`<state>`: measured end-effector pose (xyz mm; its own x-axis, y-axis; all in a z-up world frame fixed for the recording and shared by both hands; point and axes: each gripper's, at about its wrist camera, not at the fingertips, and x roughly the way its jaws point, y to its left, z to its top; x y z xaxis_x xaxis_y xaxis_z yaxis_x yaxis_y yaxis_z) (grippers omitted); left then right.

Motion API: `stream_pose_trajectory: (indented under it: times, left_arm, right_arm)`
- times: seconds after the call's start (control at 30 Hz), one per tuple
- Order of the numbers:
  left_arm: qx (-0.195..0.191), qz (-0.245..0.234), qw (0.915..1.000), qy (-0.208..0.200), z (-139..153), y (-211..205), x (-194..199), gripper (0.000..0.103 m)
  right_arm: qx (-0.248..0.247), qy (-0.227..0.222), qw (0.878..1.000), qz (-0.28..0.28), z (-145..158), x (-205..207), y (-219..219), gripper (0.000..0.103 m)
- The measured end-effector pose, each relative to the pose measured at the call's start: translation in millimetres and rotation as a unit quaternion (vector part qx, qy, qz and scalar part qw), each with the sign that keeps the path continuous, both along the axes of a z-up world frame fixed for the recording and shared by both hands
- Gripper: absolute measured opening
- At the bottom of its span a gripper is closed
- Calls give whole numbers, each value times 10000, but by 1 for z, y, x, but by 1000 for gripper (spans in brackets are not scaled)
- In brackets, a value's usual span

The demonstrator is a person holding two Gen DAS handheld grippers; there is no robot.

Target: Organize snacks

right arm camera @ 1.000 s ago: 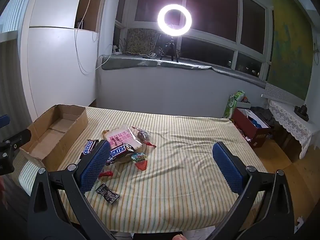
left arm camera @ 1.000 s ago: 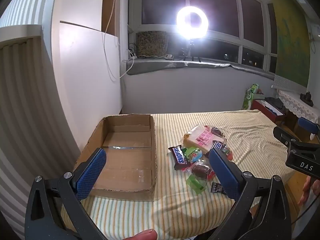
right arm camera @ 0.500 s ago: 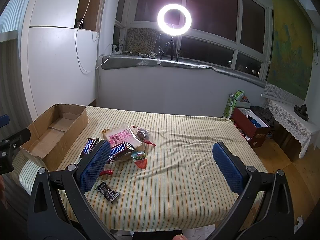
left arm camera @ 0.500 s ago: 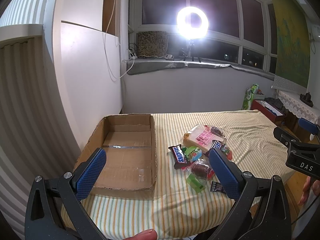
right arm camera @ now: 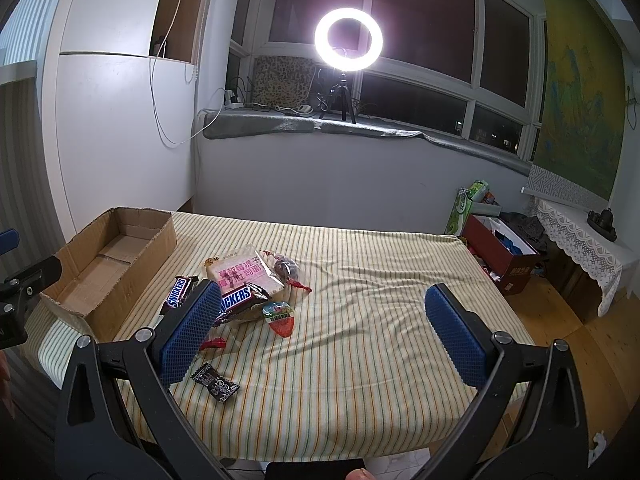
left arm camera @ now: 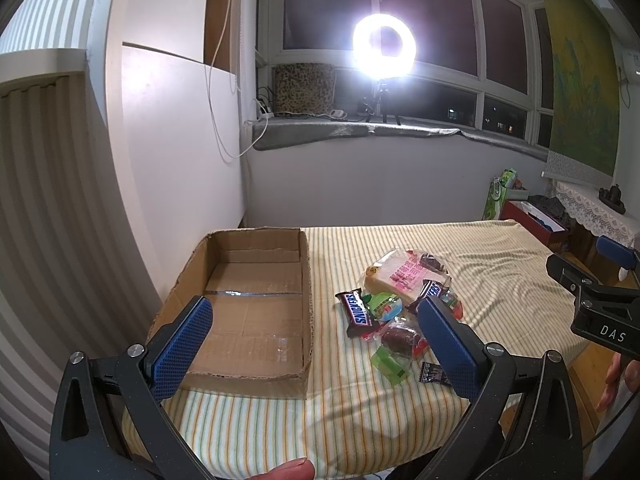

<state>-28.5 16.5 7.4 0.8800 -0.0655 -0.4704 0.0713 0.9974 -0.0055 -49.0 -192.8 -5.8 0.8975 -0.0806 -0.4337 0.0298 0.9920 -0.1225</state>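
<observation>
A pile of snacks lies on the striped tablecloth (right arm camera: 360, 320): two Snickers bars (left arm camera: 356, 309) (right arm camera: 236, 298), a pink-labelled bread pack (left arm camera: 396, 274) (right arm camera: 244, 274), a green packet (left arm camera: 390, 364), a small dark candy (right arm camera: 216, 383) and a red-tipped candy (right arm camera: 280, 316). An empty cardboard box (left arm camera: 248, 304) (right arm camera: 108, 260) stands left of the pile. My left gripper (left arm camera: 316, 344) is open and empty, held above the table's near edge. My right gripper (right arm camera: 320, 332) is open and empty, right of the pile.
A ring light (right arm camera: 348, 40) on a tripod stands on the window sill behind. A white wall and cabinet (left arm camera: 160, 160) border the table's left side. A red box (right arm camera: 504, 252) and a lace-covered side table (right arm camera: 580, 240) sit to the right.
Both grippers have drifted slightly; the views shift a little. The snacks and the box have not moved. Both grippers stay open.
</observation>
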Motion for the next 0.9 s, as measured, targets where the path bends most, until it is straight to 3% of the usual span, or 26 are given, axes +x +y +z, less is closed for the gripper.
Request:
stream_pose_trajectory:
  times: [0.6,0.77,0.9]
  left_arm:
    - [-9,1,10000,16,-1,0,-2,102]
    - [-86,-49,9998,200,-14,0,3,102]
    - [-73,-210,9984,529,-41,-11,12,102]
  right_arm:
    - [-47,37,10000,-1,-2,0,-5,103]
    - [-34,280,9996,74,-22,8,-3,103]
    - [-35,631,9979,102,-55,22,-6,103]
